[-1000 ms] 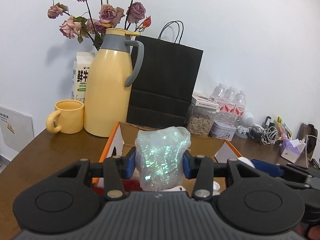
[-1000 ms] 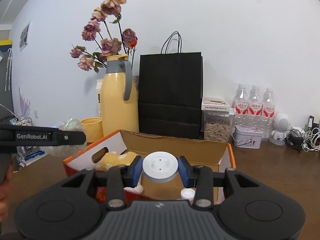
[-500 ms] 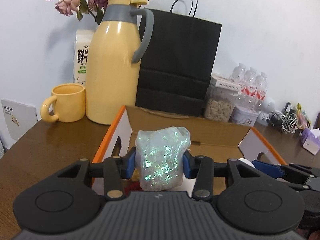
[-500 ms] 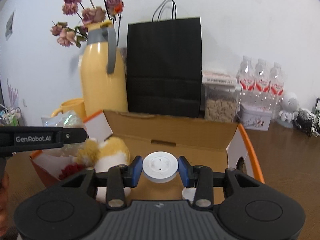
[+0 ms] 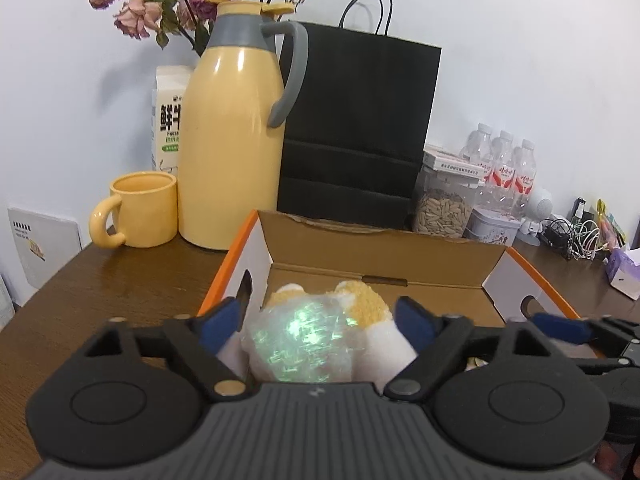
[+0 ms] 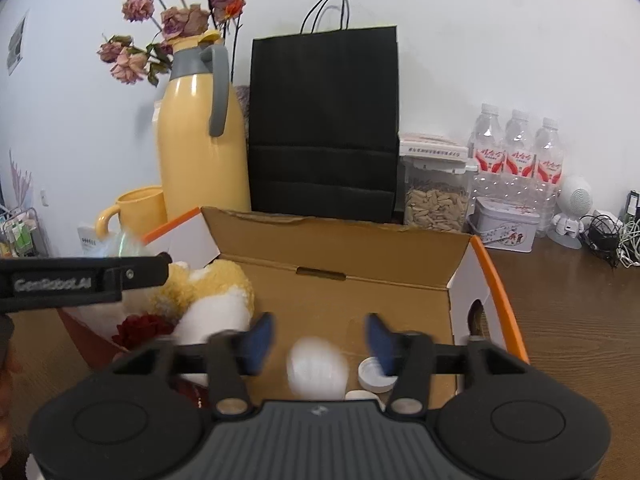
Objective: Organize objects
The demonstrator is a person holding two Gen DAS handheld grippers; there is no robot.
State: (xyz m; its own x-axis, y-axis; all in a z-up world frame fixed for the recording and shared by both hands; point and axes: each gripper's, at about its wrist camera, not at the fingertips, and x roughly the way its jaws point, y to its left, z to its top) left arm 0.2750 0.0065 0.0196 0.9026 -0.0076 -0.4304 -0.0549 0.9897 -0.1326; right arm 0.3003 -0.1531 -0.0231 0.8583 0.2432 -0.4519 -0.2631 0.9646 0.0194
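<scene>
Both of my grippers are over the open cardboard box (image 5: 384, 256) on the brown desk (image 5: 120, 280).

Left gripper (image 5: 320, 322): the fingers are opening. The blue pads stand wide apart and clear of the iridescent plastic-wrapped bundle (image 5: 300, 340), which sits between them without contact. The bundle lies on the yellow-and-white plush toy (image 5: 364, 300) at the near left of the box.

Right gripper (image 6: 318, 336): the fingers are opening and grip nothing. The white round disc (image 6: 316, 368) is between them, blurred, free of both pads, above the box floor. A white bottle cap (image 6: 374, 374) lies just right of it inside the box.

Beyond the far wall of the box stand a yellow thermos jug (image 5: 232, 128), a yellow mug (image 5: 140, 210) to its left, and a black paper bag (image 5: 352, 128) to its right.
</scene>
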